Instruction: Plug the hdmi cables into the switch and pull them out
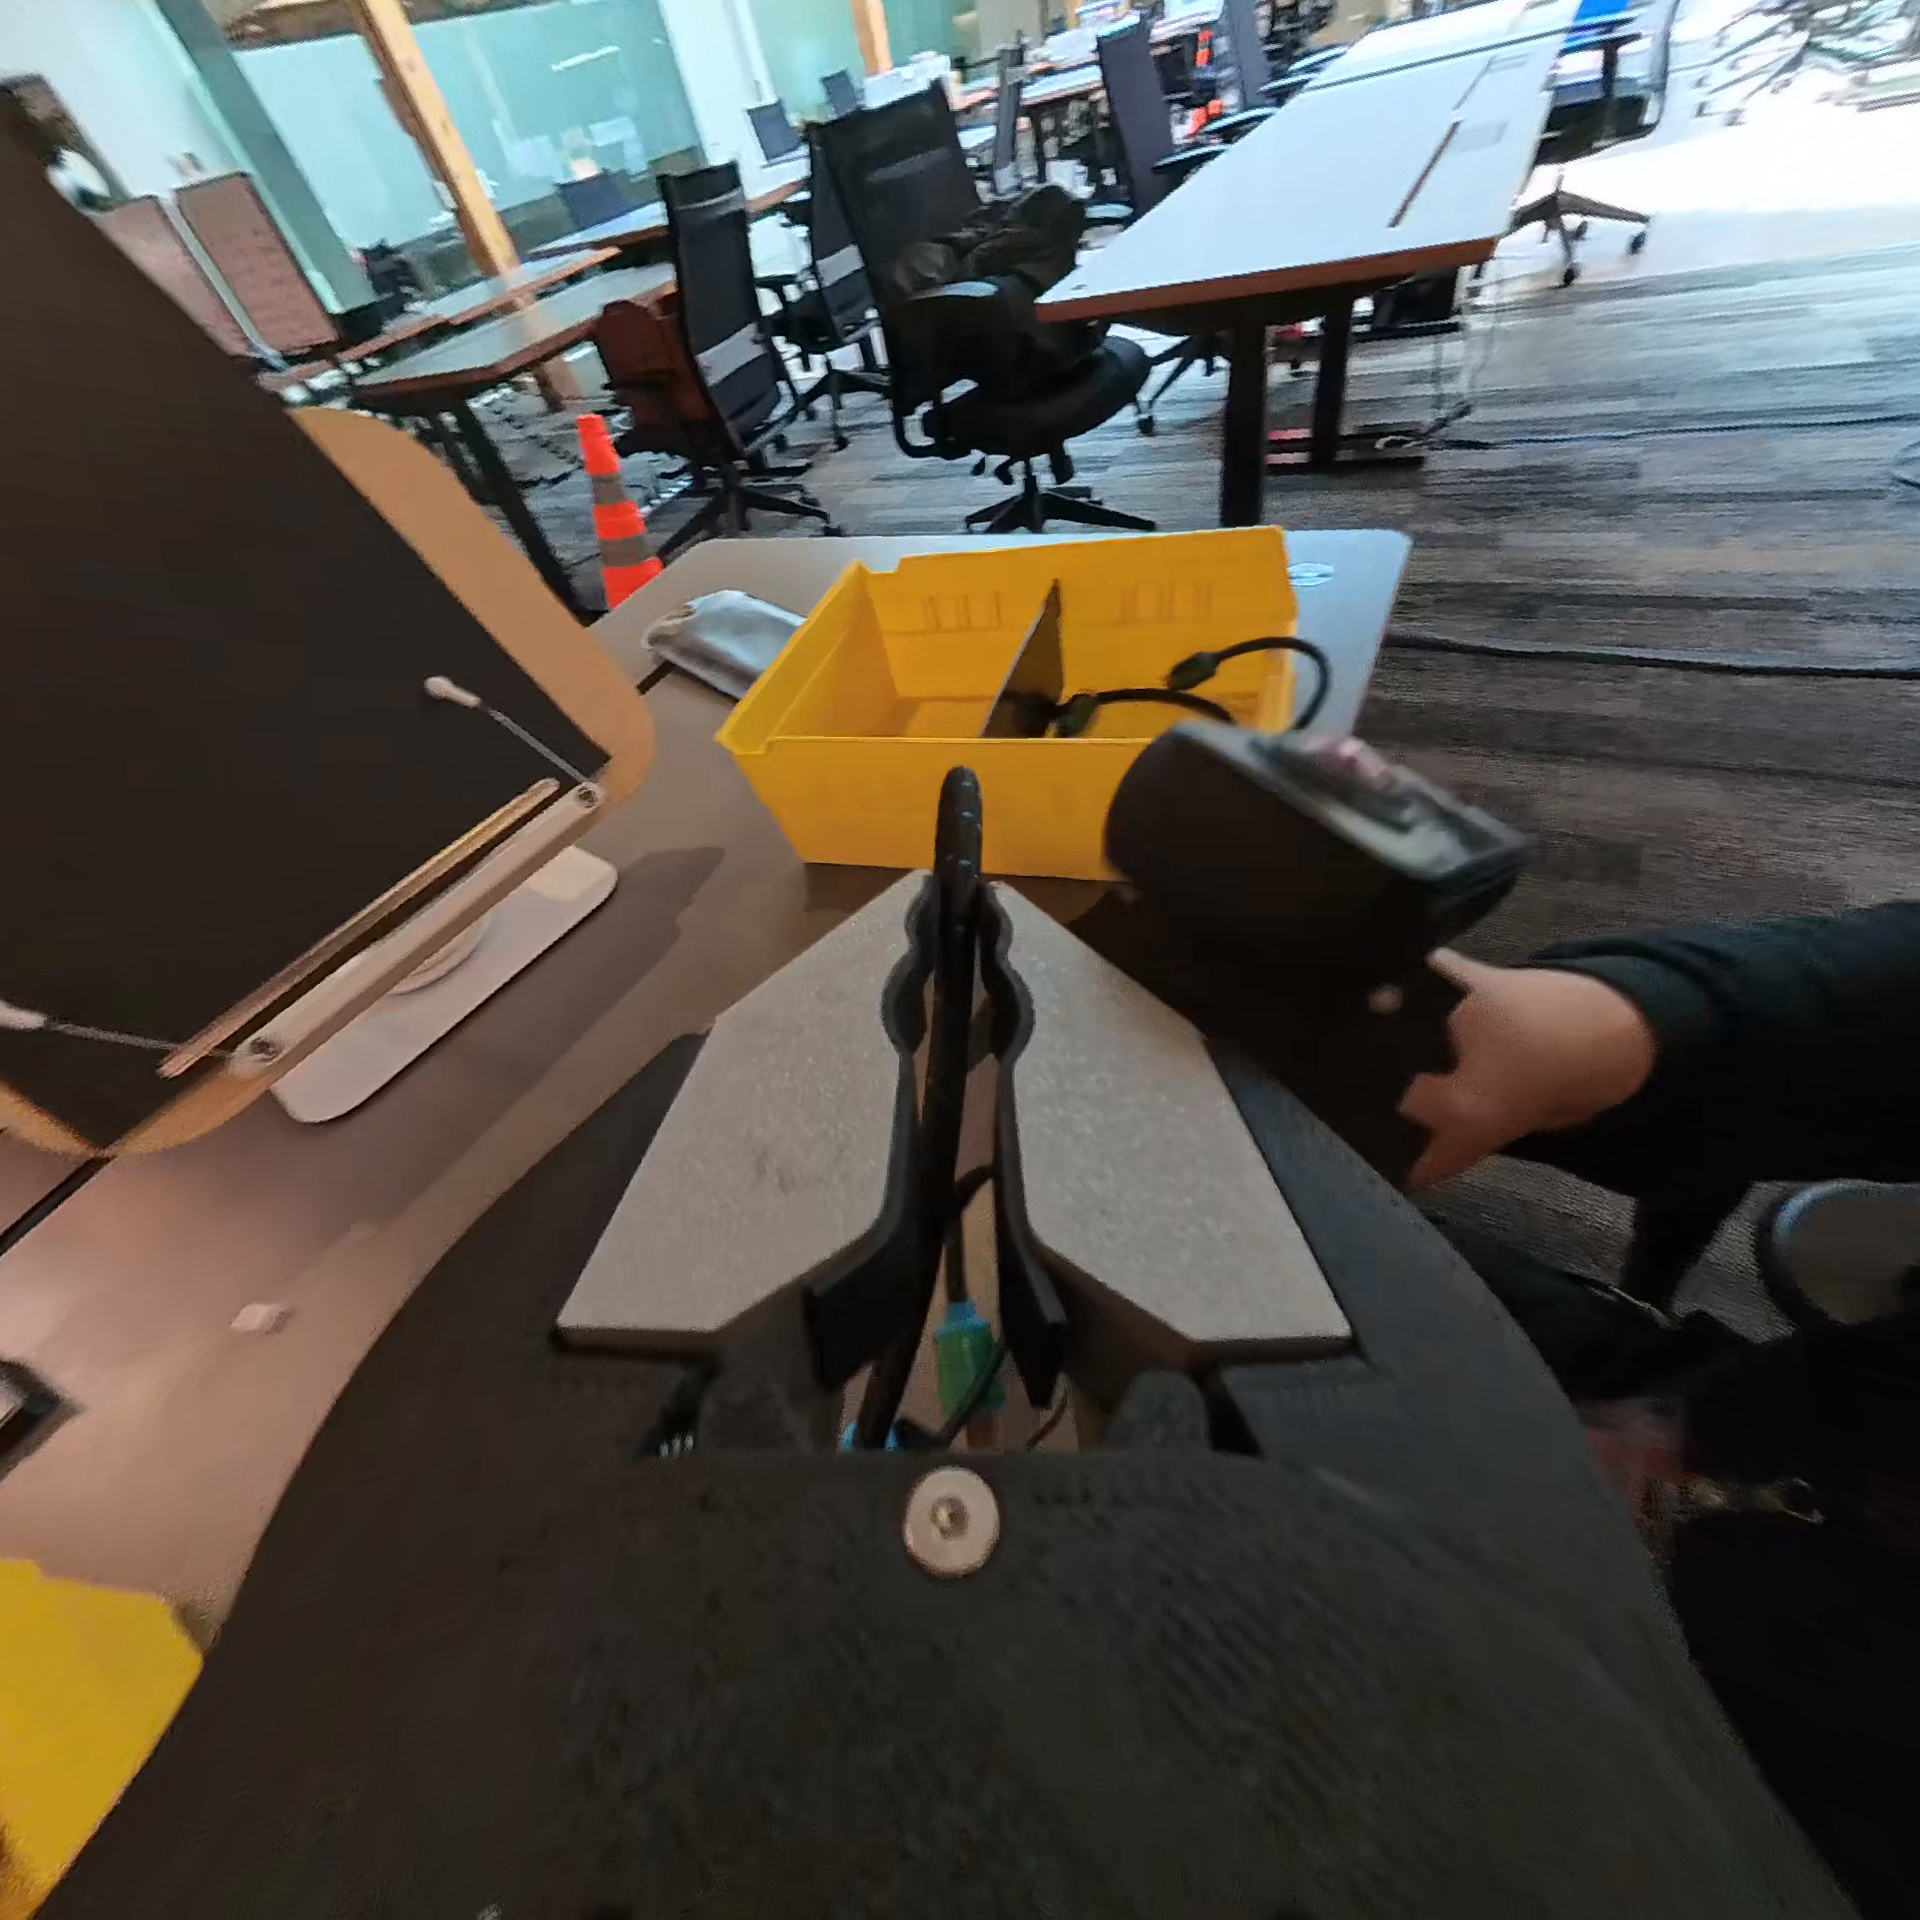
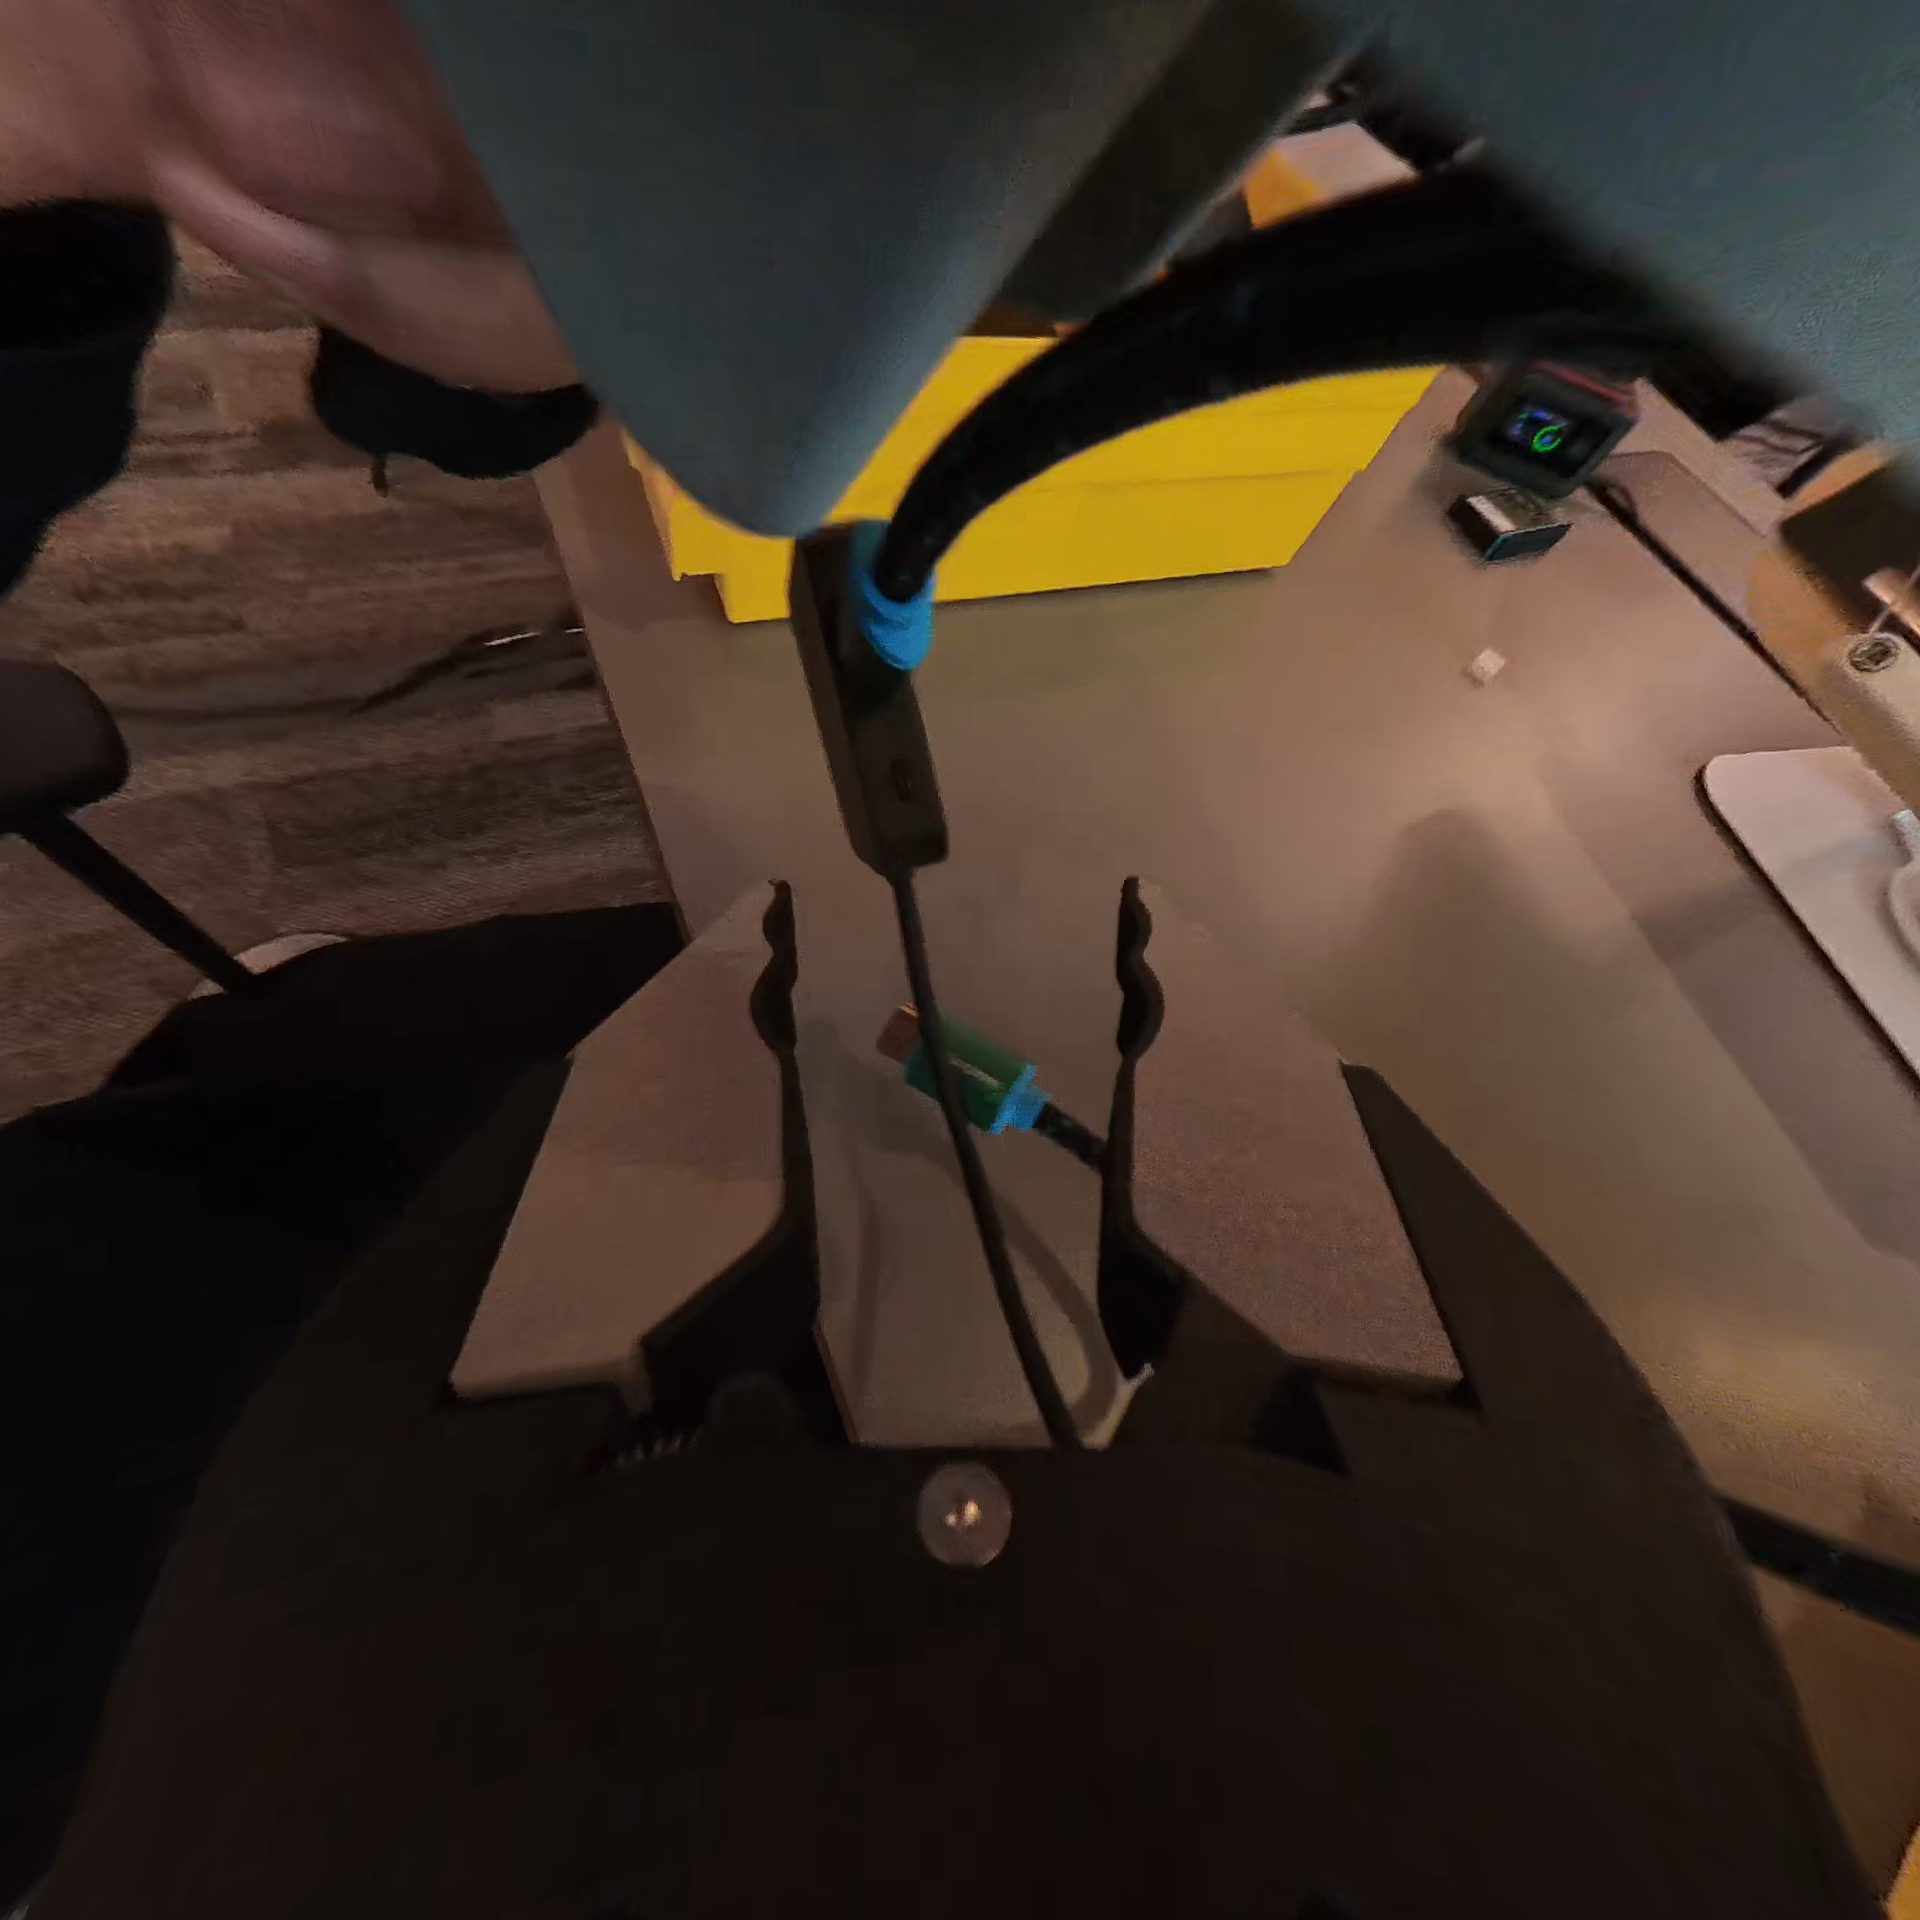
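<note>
— Fingers first: what have yours got?

— On my left gripper (image 1: pixel 956 935) they are pinched together around a thick black braided cable (image 1: pixel 954 997), which rises between the tips. My right gripper (image 2: pixel 956 935) stands with its fingers apart, nothing between them but air and a thin black lead (image 2: pixel 966 1164) running through the gap.

— And the switch?

— The switch (image 2: pixel 878 717), a slim black box, hangs above the bench (image 2: pixel 1351 935), just ahead of my right fingertips. A cable with a blue collar (image 2: pixel 890 613) is plugged into its upper end; that seems to be the same braided cable my left fingers clamp, though blur keeps me from being sure.

— The other plug?

— A green and blue HDMI plug (image 2: pixel 961 1075) lies loose on the bench below my right fingers, apart from the switch.

— Anything behind?

— A yellow bin (image 1: pixel 997 748) sits farther back on the bench, black cable coiled inside.
</note>
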